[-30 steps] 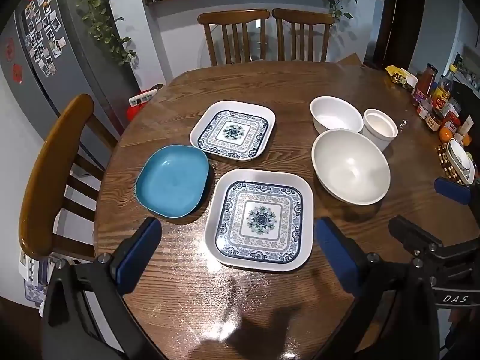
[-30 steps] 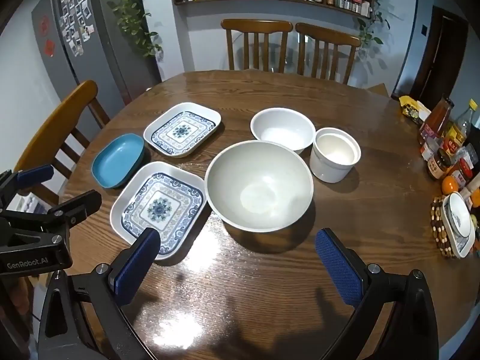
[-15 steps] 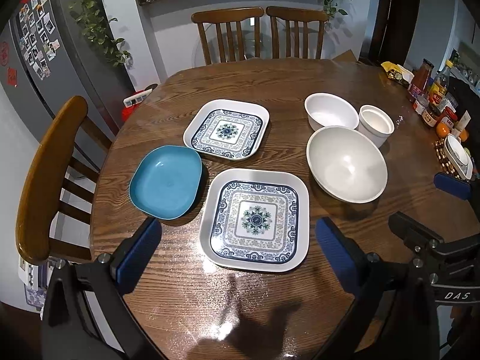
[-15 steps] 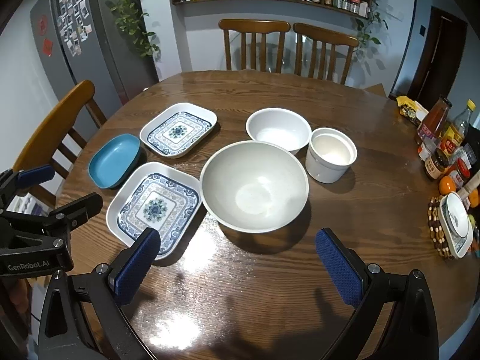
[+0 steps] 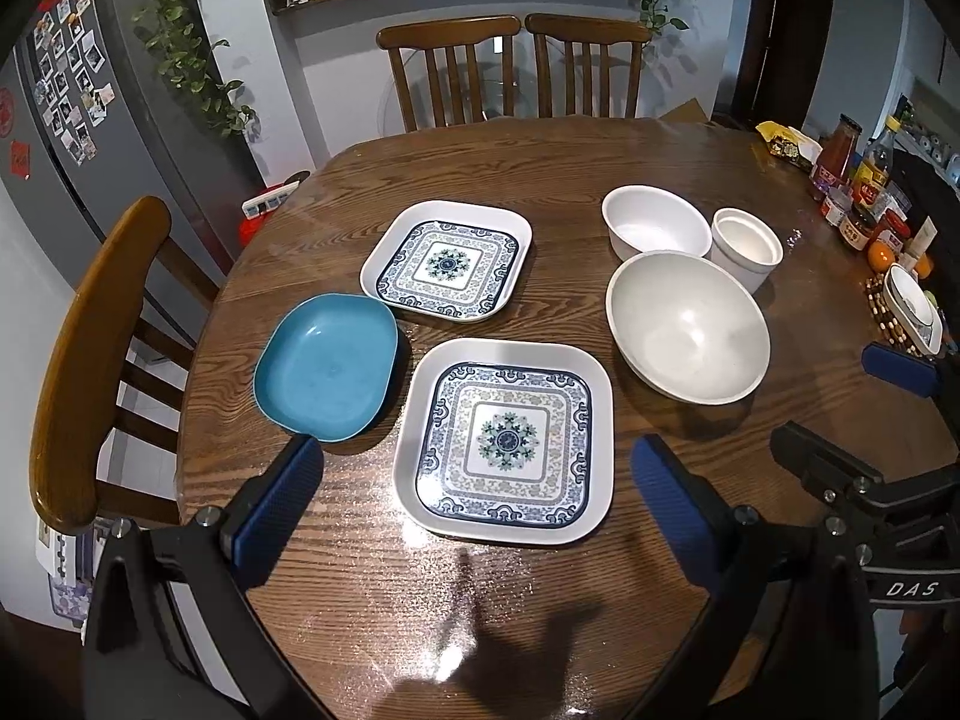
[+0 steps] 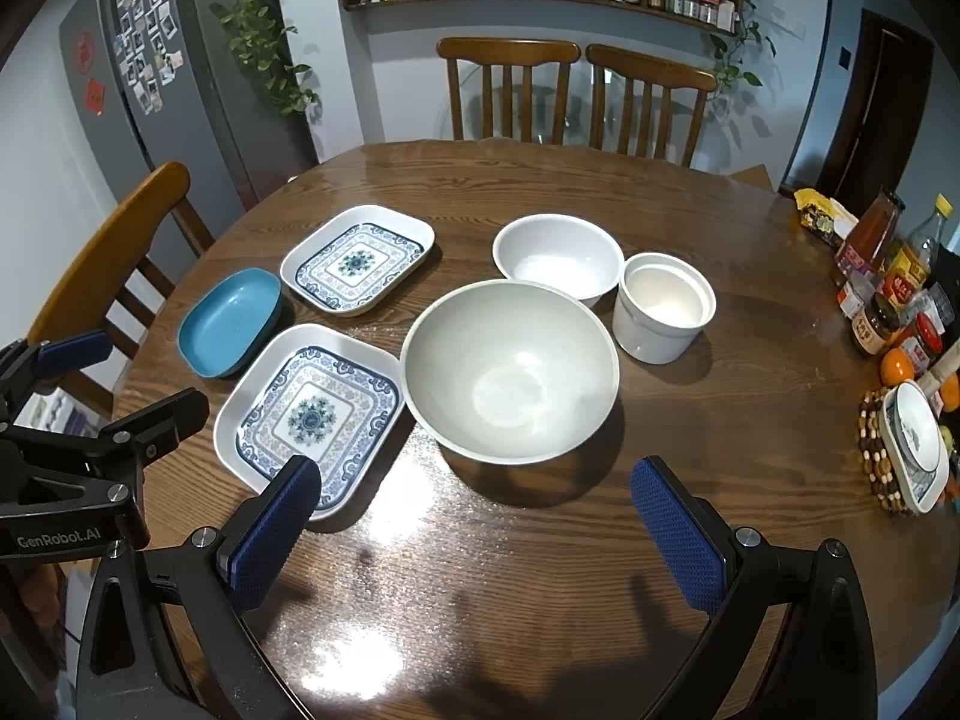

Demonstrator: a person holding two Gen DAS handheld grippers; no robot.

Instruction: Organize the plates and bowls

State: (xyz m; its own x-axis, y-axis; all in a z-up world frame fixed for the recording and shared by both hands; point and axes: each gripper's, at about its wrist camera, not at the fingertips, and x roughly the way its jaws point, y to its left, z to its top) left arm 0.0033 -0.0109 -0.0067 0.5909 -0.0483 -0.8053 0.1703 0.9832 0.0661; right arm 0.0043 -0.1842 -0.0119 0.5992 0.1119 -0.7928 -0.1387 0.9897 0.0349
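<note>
Plates and bowls spread over round wooden tabletop, none stacked. Two patterned square plates on left half: near plate close to front edge, far plate behind it, apart. Blue dish just left of both, close to near plate's corner. Large grey-white bowl right of near plate, rims just beside each other in right wrist view. White bowl behind large bowl, rims very near; contact cannot be told. White straight-sided pot at white bowl's right, close against it. All empty and upright.

Left gripper low over front edge, jaws wide open, holding nothing; blue pads either side of near plate's front half, left pad overlapping blue dish's rim in view. Right gripper also above front edge, jaws wide open and empty, large bowl between and beyond pads; left pad overlapping near plate's front corner in view. Each gripper visible at edge of other's camera.

Bottles and jars crowded along right edge, small dish on beaded mat nearer. Wooden chairs behind, another chair at left, fridge with magnets beyond.
</note>
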